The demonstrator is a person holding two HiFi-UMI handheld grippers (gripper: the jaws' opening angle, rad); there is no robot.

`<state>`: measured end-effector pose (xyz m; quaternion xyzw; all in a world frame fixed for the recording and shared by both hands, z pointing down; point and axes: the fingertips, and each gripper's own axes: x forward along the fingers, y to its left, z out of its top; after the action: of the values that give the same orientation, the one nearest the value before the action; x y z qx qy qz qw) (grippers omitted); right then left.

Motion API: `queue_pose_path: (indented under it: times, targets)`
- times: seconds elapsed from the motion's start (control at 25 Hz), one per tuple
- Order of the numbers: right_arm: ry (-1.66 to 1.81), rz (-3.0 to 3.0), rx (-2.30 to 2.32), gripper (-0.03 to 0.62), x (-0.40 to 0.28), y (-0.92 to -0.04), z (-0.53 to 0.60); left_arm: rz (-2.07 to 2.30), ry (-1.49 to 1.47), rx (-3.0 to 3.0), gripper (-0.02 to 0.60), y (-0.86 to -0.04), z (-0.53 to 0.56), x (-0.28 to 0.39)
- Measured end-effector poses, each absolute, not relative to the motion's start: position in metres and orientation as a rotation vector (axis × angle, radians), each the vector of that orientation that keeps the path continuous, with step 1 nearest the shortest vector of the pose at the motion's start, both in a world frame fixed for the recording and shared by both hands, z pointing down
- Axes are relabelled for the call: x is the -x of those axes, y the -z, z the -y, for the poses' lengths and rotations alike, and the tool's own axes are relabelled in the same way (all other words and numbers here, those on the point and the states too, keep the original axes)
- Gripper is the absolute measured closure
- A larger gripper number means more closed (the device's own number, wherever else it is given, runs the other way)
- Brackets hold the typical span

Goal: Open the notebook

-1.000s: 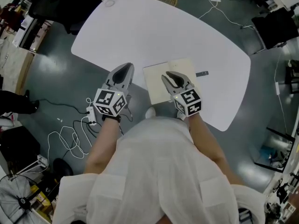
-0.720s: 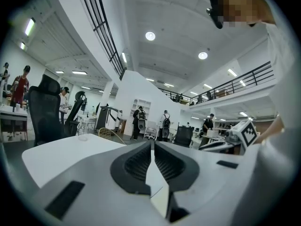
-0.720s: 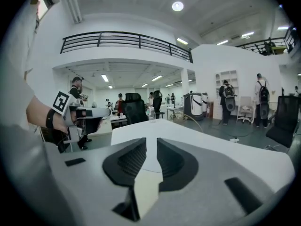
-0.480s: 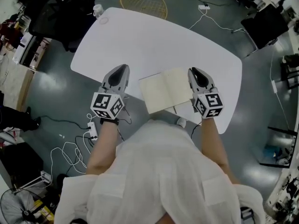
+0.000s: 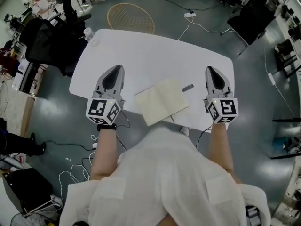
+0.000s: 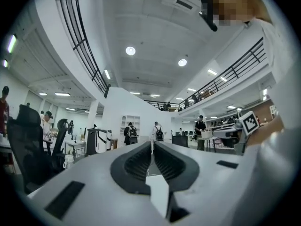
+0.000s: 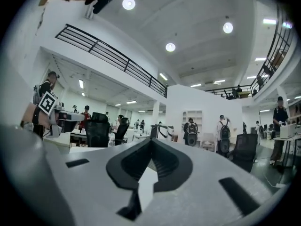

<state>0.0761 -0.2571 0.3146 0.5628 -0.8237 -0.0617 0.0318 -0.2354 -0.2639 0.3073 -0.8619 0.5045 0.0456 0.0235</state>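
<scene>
The notebook (image 5: 161, 100) lay open, cream pages up, on the white table (image 5: 141, 46), close to its near edge. It sat between our two claws and touched neither. Our left claw (image 6: 151, 147) was clenched, pads together with nothing in them. Our right claw (image 7: 149, 147) had just been closing and sat clenched too, also on nothing. We held both about level, pointing out across the room, one to each side of the notebook. Each had its marker cube (image 5: 102, 111) toward us.

One small dark strip (image 5: 187, 87) lay on the table just beside the notebook's far right corner. Our white top (image 5: 164, 173) covered part of the table's near edge.

Around the one round-cornered table ran a dark glossy floor (image 5: 263, 102). On it were loose cables (image 5: 184, 27), one round wire hoop (image 5: 130, 18) beyond the far edge, and black chairs (image 5: 47, 41) at the left.

Along the claws we saw a tall white hall with a railed balcony (image 7: 113, 59) and round ceiling lights (image 7: 170, 47). Two people with backpacks (image 7: 190, 128) stood before a white shelf (image 7: 195, 117).
</scene>
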Motion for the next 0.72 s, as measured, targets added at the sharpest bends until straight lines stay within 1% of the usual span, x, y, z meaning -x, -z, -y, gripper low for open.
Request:
queue_pose_path:
  times: [0.16, 0.4, 0.72]
  targets:
    - [0.251, 2.540, -1.802, 0.589, -0.094, -0.284, 0.244, -1.516, -0.183, 2.632, 0.558, -0.278, 0.262, 0.227]
    - [0.270, 2.510, -1.895, 0.592, -0.122, -0.260, 0.229, -1.511, -0.256, 2.583, 0.558, -0.249, 0.252, 0.226]
    - [0.320, 2.538, -1.907, 0.592, -0.126, -0.242, 0.215, -1.529, -0.281, 2.551, 0.558, -0.235, 0.239, 0.231]
